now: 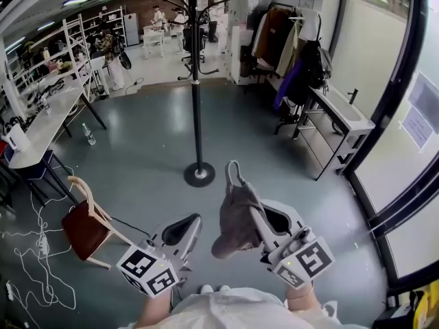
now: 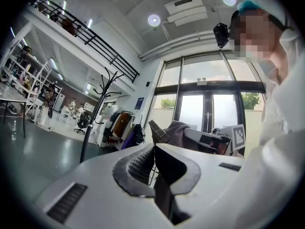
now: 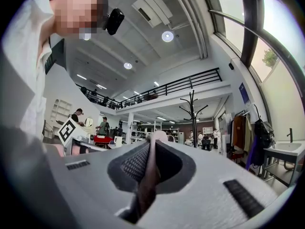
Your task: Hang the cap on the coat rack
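Claw R (image 1: 256, 215) pinches 1 cap (image 1: 232, 229); claw L (image 1: 191, 221) closed; 1 rack (image 1: 197, 94).

No lettering can be read anywhere. A white notice (image 1: 416, 125) on the window glass (image 1: 384, 67), right of the coat rack (image 1: 197, 81), carries print too small to make out. A blue sign (image 3: 243, 93) on the wall, also right of the coat rack, is just as illegible.

The left tongs (image 2: 153, 151) are pressed together with nothing between them. Beyond them are a grey cap (image 2: 177, 131) and a black coat rack (image 2: 96, 116).
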`<move>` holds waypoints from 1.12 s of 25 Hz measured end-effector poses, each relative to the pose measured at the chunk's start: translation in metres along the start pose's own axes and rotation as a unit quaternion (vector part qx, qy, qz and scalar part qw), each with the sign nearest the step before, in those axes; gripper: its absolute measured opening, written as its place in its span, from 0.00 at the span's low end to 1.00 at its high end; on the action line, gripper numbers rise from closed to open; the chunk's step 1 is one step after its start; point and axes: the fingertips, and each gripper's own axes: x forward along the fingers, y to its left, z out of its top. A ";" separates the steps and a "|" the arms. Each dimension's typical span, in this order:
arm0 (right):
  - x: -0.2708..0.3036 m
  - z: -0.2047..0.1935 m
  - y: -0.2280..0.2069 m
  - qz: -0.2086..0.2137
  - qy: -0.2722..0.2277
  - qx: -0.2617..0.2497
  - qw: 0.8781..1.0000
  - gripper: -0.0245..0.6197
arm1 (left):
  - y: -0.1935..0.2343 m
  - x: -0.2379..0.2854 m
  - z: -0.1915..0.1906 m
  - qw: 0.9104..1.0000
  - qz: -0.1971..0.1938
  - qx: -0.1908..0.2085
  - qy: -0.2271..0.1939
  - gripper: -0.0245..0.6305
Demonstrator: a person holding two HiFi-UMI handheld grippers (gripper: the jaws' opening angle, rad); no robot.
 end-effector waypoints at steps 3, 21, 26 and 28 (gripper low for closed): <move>0.001 -0.002 0.002 0.004 0.002 0.003 1.000 0.06 | -0.003 0.001 -0.002 1.000 -0.003 0.000 0.001 0.06; 0.061 -0.022 0.013 0.015 0.023 0.039 0.999 0.06 | 0.039 0.016 0.009 1.000 -0.015 0.015 -0.002 0.06; 0.074 -0.026 0.018 0.009 0.017 0.038 0.999 0.06 | 0.047 0.015 0.016 1.000 -0.023 0.016 -0.004 0.06; 0.079 -0.027 0.020 0.010 0.016 0.033 0.999 0.06 | 0.050 0.012 0.020 1.000 -0.023 0.013 -0.012 0.06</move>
